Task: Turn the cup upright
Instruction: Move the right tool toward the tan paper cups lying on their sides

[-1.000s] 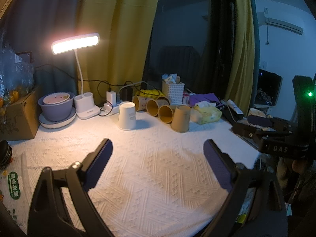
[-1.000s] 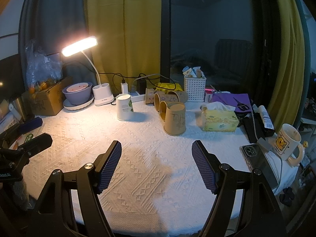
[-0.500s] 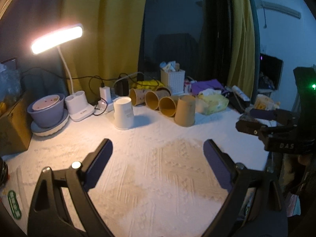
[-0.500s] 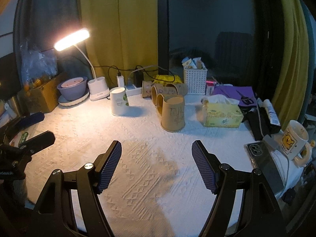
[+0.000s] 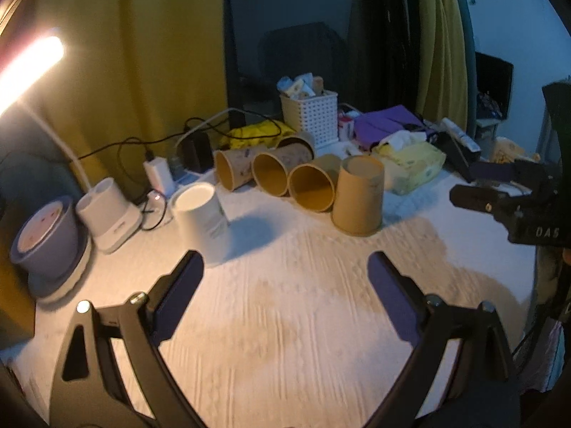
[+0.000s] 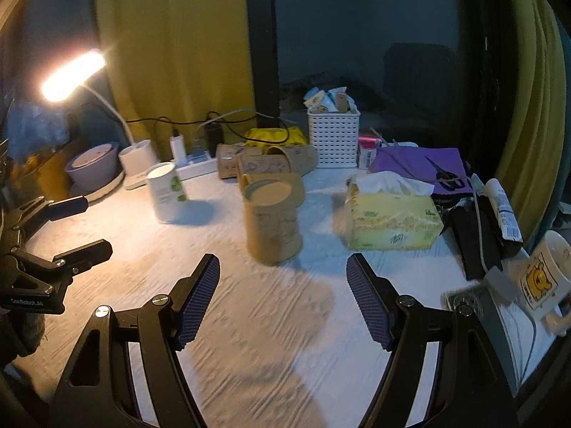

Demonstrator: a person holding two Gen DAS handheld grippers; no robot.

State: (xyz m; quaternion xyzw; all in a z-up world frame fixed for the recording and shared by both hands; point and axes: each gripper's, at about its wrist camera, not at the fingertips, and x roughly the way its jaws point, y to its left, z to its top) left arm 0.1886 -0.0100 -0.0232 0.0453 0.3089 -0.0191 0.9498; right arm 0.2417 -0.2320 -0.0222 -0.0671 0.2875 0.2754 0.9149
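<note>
A brown paper cup [image 5: 358,196] stands upside down on the white tablecloth [image 5: 285,321]; it shows in the right wrist view [image 6: 273,221] too. Three more brown cups [image 5: 310,187] lie on their sides behind it. A white cup [image 5: 201,219] stands upside down to the left. My left gripper [image 5: 285,271] is open and empty, short of the cups. My right gripper [image 6: 283,274] is open and empty, just in front of the upside-down brown cup.
A lit desk lamp [image 6: 71,75], a purple bowl [image 5: 46,235], a power strip with cables [image 5: 160,178] and a white basket [image 6: 333,139] line the back. A yellow tissue box [image 6: 389,223], a phone [image 6: 474,303] and a mug [image 6: 546,278] sit at the right.
Both grippers have moved forward toward the cups, which now look larger and nearer. The jaws stay open. No cup has moved.
</note>
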